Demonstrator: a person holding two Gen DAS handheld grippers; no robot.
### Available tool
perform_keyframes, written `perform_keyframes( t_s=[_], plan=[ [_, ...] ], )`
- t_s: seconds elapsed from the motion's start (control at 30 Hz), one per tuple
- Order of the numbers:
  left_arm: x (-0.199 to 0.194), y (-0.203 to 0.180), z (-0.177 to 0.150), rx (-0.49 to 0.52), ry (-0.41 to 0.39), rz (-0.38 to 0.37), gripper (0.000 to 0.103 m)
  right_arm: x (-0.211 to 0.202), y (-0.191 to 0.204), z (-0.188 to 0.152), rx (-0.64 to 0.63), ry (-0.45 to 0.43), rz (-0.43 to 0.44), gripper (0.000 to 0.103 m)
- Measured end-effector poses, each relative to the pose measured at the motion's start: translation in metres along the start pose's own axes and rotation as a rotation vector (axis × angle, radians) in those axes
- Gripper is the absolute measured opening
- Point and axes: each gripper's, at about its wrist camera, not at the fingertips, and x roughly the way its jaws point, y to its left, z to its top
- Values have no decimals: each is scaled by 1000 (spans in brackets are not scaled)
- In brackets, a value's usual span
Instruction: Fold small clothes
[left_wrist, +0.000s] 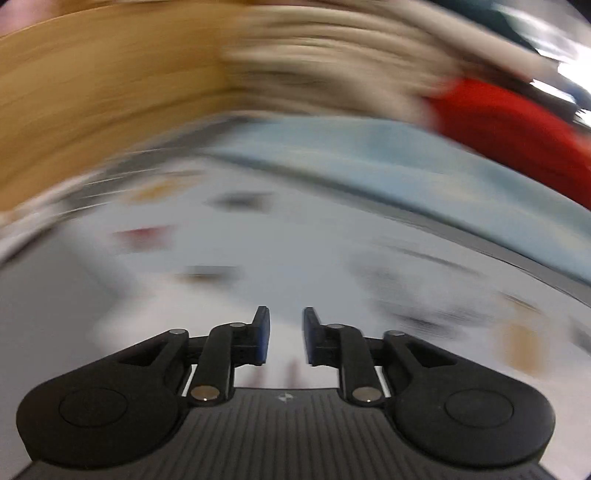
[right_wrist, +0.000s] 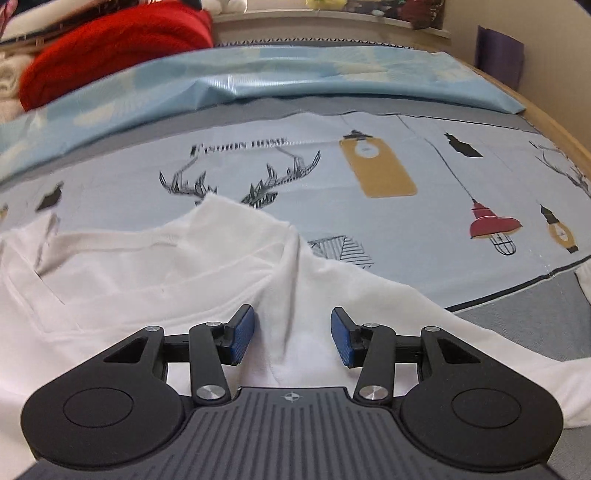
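A small white garment lies spread on the printed bedsheet, its neckline toward the far left and a fold ridge running down its middle. My right gripper is open just above the garment, its blue pads on either side of that ridge, holding nothing. My left gripper is open with a narrower gap and empty; its view is heavily motion-blurred, showing only a pale surface under it. The garment cannot be made out there.
A light blue quilt lies across the far side of the bed, with a red blanket and cream cloth at the far left. A wooden bed edge runs along the right. The left wrist view shows a blurred wooden panel.
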Motion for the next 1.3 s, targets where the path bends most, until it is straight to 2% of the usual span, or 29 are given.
perform_keyframes(
  t_s=[0.03,0.07,0.1,0.13,0.23,0.27,0.37,0.47,0.5,0.53,0.63,0.7,0.73,0.8,0.9,0.97,1.03,1.13,1.2,1.27,1.3],
  plan=[
    [-5,-33,-6,66,12,-113,28,4,3,-1,-7,3,-9,46],
    [-9,-63,-14,127,20,-203,29,7,5,-2,-12,-11,-12,35],
    [-14,-91,-24,194,29,-275,29,8,9,-1,-24,-25,-5,12],
    [-18,-118,-34,251,40,-327,32,9,11,0,-38,-31,0,6],
    [-22,-179,-61,368,80,-434,38,13,17,5,-44,-48,-22,5],
    [-22,-197,-69,375,95,-448,39,16,18,8,-39,-56,-21,5],
    [-22,-217,-86,356,139,-478,39,21,22,14,-61,-86,-20,5],
    [-14,-239,-90,329,173,-485,38,26,28,18,-97,-108,-21,5],
    [-7,-246,-90,350,182,-449,32,29,29,19,-103,-111,-21,5],
    [5,-249,-91,382,191,-367,23,31,29,19,-109,-116,-19,5],
    [27,-240,-77,311,194,-319,24,35,30,20,-134,-130,-3,6],
    [23,-240,-73,322,182,-234,28,37,29,21,-150,-128,10,11],
    [21,-239,-73,326,178,-215,30,37,28,22,-154,-123,20,14],
    [17,-243,-77,330,171,-193,32,34,23,25,-144,-114,31,32],
    [14,-250,-77,387,183,-185,32,23,8,25,-120,-120,13,35],
    [15,-255,-78,394,211,-198,36,12,-8,26,-110,-144,-44,35],
    [20,-254,-76,392,228,-199,38,0,-32,27,-91,-170,-141,35],
    [19,-253,-78,409,249,-204,39,-15,-89,26,2,-177,-373,42],
    [16,-251,-79,426,262,-209,40,-20,-131,21,49,-177,-543,50],
    [12,-251,-82,452,266,-211,41,-21,-168,15,83,-159,-642,52],
    [10,-250,-83,465,266,-210,41,-19,-188,12,109,-134,-665,52]
  ],
)
